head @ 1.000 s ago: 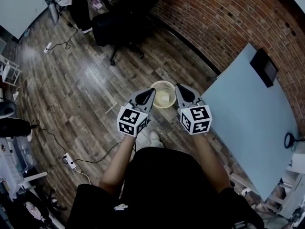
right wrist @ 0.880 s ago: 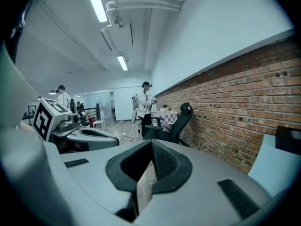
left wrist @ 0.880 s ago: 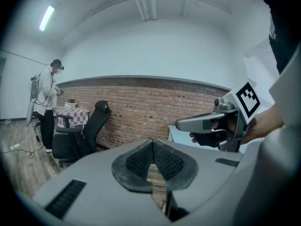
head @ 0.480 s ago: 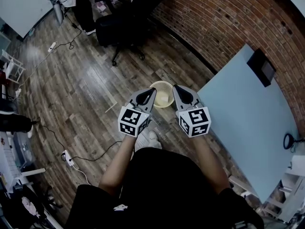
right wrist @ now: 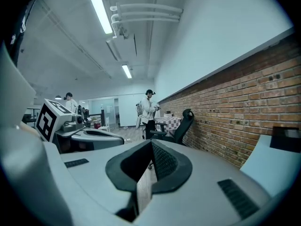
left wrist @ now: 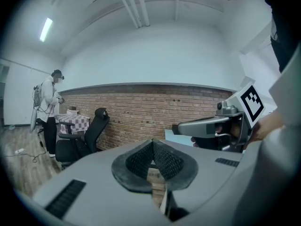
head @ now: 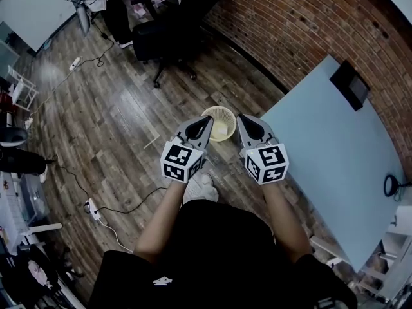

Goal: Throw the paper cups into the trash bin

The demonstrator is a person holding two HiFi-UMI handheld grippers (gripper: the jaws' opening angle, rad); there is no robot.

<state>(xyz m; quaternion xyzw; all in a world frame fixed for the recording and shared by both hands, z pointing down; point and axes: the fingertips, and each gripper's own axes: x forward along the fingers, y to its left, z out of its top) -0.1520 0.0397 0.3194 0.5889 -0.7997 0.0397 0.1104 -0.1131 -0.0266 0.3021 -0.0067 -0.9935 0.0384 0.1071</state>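
The left gripper (head: 203, 125) had its fingers pressed together at the tips, with nothing between the ribbed pads (left wrist: 141, 160); the left gripper view showed only a narrow slit below where they met. The right gripper (head: 243, 119) was the same: its fingers met at the front and held nothing, as its own view (right wrist: 150, 147) made plain. Both were held side by side in front of the person, apart from each other and touching nothing, each showing in the other's camera, the right gripper at the left gripper view's right (left wrist: 181, 127) and the left gripper at the right gripper view's left (right wrist: 101, 135). In the head view the bin (head: 222, 111), a pale round basket, stood on the wood floor (head: 116, 121) below and just past the two tips, seen in the gap between them; something pale lay inside it, too small to tell as cups. The corner of a light blue table (head: 335, 147) came close to the bin on the right, with a dark flat thing (head: 349, 85) near its far edge by the brick wall (head: 309, 24). A black chair (head: 164, 37) stood further off along that wall. A cable (head: 122, 214) trailed across the floor at the left, and the person's pale shoe (head: 201, 187) showed beneath the left gripper. Another person (left wrist: 49, 112) stood beyond the chair.
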